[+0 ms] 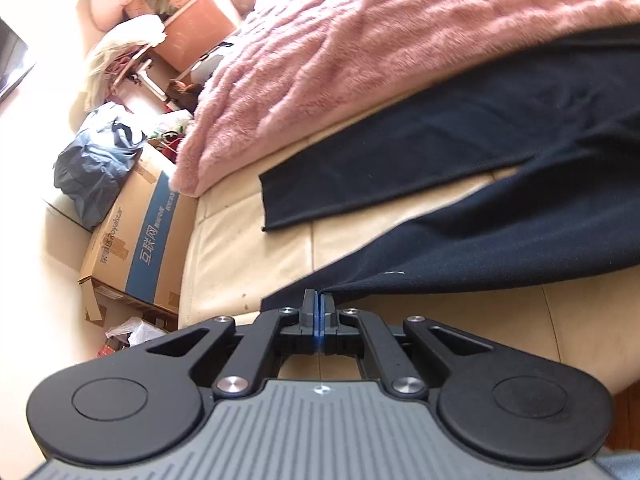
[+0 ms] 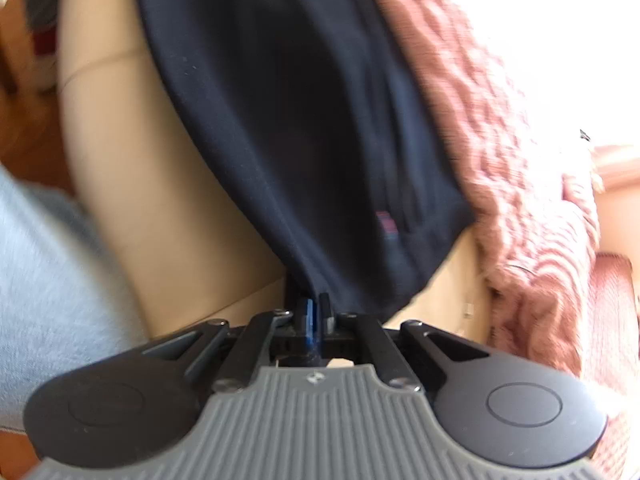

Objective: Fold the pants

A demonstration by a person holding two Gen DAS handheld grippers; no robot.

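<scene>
Dark navy pants (image 1: 460, 148) lie spread on a cream leather seat (image 1: 248, 256), legs stretching toward the left in the left wrist view. My left gripper (image 1: 319, 300) is shut on the hem corner of the nearer leg, which is lifted off the seat and pulled taut. In the right wrist view the waist end of the pants (image 2: 304, 128) hangs toward me. My right gripper (image 2: 316, 306) is shut on a bunched edge of that fabric. A small red and blue label (image 2: 387, 224) shows near the waist.
A fluffy pink blanket (image 1: 360, 40) covers the back of the seat behind the pants, seen again as the pink blanket (image 2: 520, 184). Beside the seat stand a cardboard box (image 1: 136, 248), a blue bag (image 1: 96, 164) and piled clutter. A person's light grey clothing (image 2: 44, 280) is at the left.
</scene>
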